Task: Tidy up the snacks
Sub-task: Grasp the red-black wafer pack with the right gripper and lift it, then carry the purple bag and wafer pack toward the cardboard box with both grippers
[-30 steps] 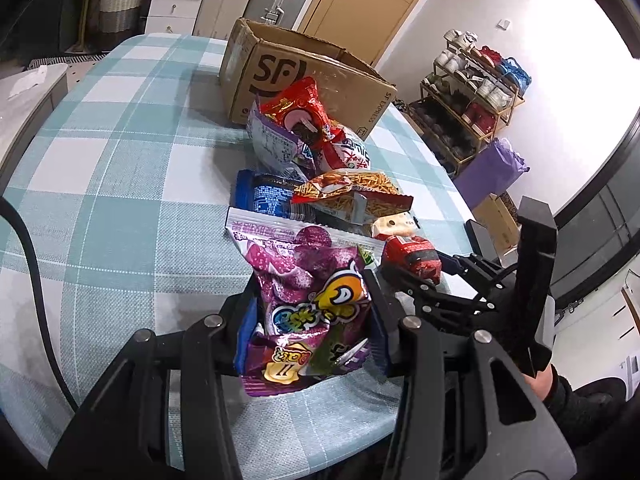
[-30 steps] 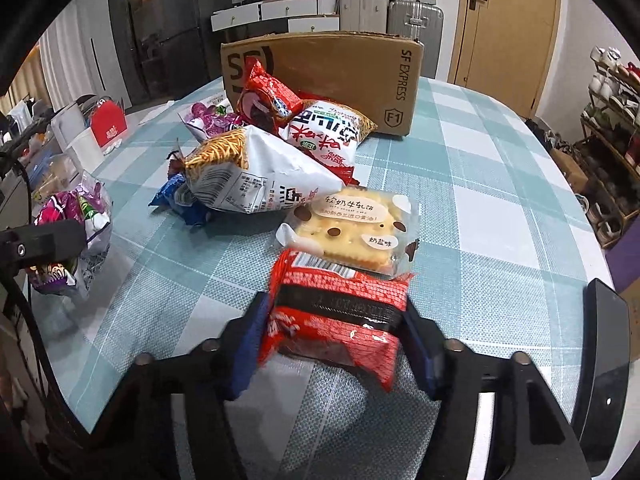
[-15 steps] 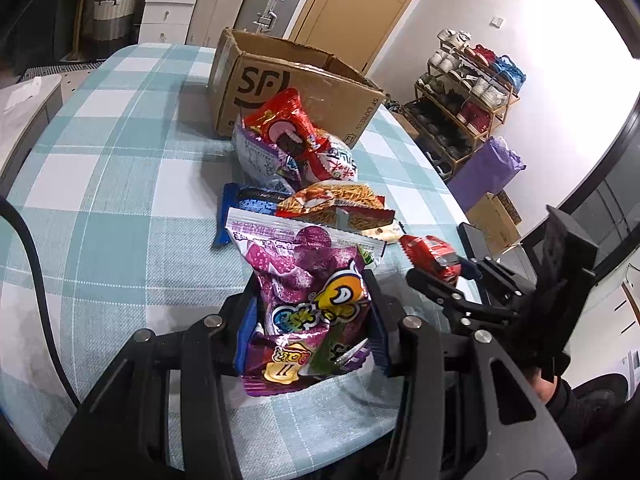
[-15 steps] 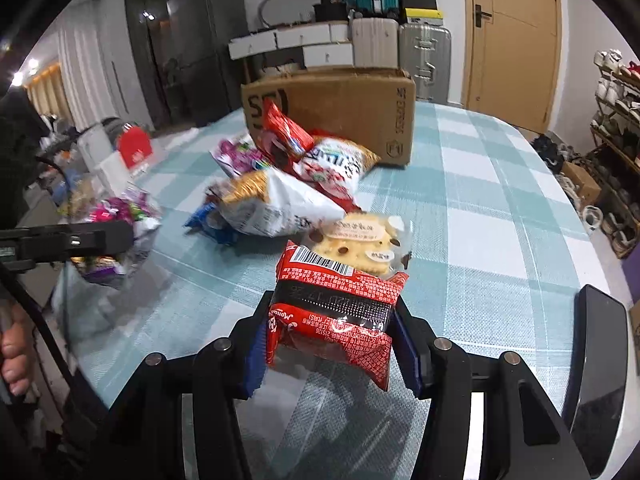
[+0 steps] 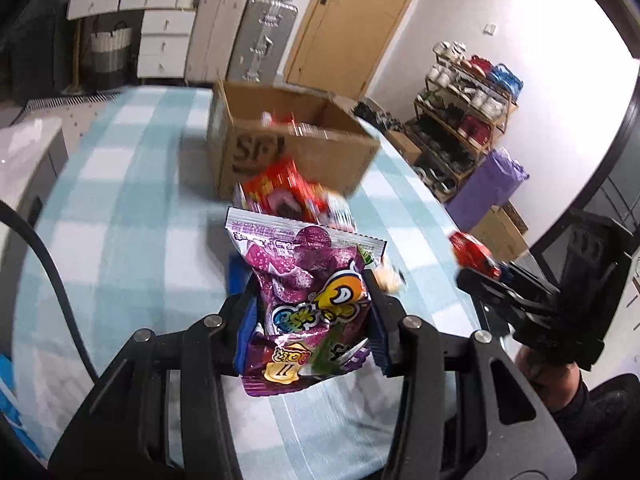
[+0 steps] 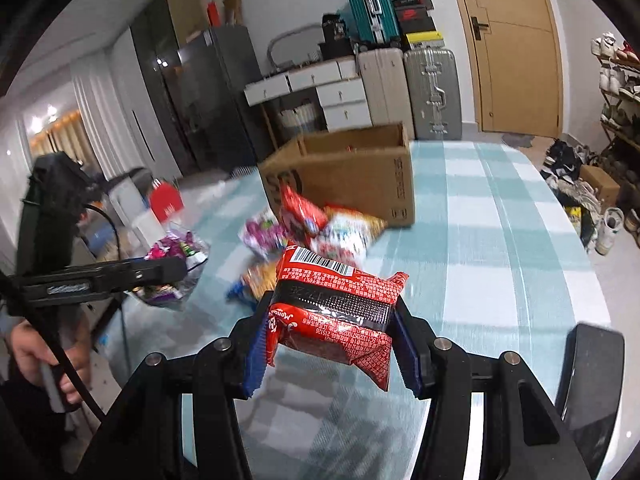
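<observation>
My left gripper (image 5: 310, 332) is shut on a purple snack bag (image 5: 308, 280) held above the checked table (image 5: 120, 240). My right gripper (image 6: 332, 344) is shut on a red and black snack packet (image 6: 336, 312), also lifted off the table. Each gripper shows in the other's view: the right gripper (image 5: 486, 274) with the red packet (image 5: 474, 254) at the right, the left gripper (image 6: 176, 270) with the purple bag (image 6: 176, 276) at the left. A pile of snack bags (image 6: 320, 232) lies in front of the open cardboard box (image 6: 352, 172); the box (image 5: 288, 140) holds something red and white.
Suitcases (image 6: 404, 92) and white drawers (image 6: 328, 96) stand behind the table. A shoe rack (image 5: 468, 120) and a purple bag (image 5: 484, 188) are on the floor at the right. A person's hand (image 6: 48, 356) grips the left handle.
Both grippers have risen with their snacks, so the pile and the box now sit lower and farther off. The right gripper tightened a little on the red packet.
</observation>
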Demonstrator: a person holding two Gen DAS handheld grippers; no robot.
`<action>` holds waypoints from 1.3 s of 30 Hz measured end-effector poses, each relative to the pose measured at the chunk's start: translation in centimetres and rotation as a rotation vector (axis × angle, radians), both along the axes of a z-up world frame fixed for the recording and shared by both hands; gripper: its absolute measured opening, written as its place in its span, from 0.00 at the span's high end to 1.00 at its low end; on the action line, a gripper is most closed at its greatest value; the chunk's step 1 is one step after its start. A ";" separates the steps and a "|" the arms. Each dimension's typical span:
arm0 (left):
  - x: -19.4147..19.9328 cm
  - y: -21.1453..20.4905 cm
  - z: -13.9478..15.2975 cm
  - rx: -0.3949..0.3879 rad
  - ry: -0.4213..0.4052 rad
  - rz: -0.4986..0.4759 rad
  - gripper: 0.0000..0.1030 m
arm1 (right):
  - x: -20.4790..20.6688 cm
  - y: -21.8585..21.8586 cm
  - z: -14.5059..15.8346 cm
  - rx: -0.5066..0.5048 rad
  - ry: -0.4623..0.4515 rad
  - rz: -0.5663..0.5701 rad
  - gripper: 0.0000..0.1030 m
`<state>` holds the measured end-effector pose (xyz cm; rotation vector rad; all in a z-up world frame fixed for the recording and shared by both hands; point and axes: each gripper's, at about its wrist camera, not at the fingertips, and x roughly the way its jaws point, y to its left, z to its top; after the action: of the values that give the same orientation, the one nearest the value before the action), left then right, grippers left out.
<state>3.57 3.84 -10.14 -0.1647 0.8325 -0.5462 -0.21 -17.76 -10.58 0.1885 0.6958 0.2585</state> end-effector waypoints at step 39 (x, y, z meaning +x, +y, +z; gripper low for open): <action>24.3 -5.5 14.8 0.049 -0.116 0.072 0.59 | 24.9 -1.2 15.0 0.116 -0.035 0.058 0.47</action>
<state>27.91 -1.64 4.71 -0.1168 0.7235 -0.4628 24.74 -18.99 4.43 0.2743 0.6523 0.3569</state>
